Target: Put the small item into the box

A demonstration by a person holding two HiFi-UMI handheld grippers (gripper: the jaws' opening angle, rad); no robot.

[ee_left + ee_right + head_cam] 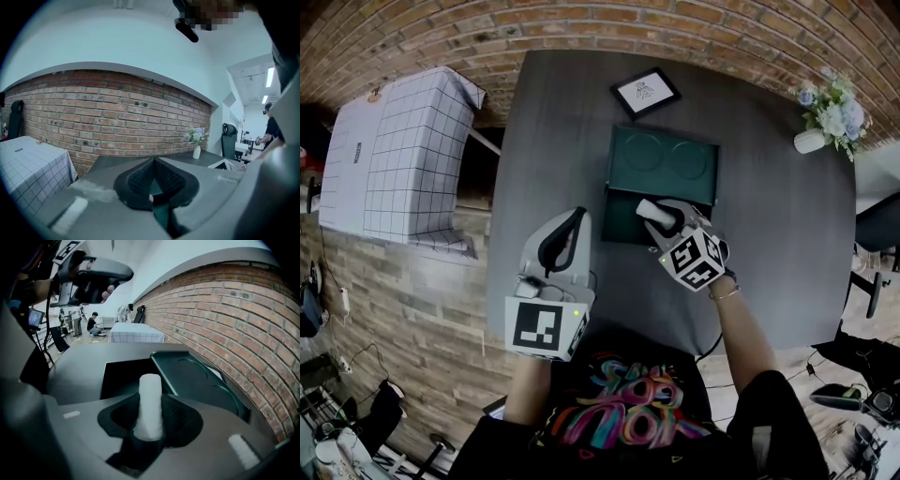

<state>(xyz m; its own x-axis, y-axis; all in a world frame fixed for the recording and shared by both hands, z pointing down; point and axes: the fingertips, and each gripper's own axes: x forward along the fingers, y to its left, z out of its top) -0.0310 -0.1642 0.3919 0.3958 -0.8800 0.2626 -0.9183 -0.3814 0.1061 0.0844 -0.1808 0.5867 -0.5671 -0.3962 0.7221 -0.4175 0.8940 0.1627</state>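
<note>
Dark grey desk (769, 234) carrying an open green box (620, 217), its lid (664, 161) laid back toward the brick wall. Right gripper (660, 223) — poised above the near edge of the box's open compartment, its jaws pinching a small white roll (151, 399), which stands upright between the pads and juts out past their tips. Left gripper (153, 161) — held nearer the person, clear of the box, its jaws pressed together at the tips with nothing between them.
</note>
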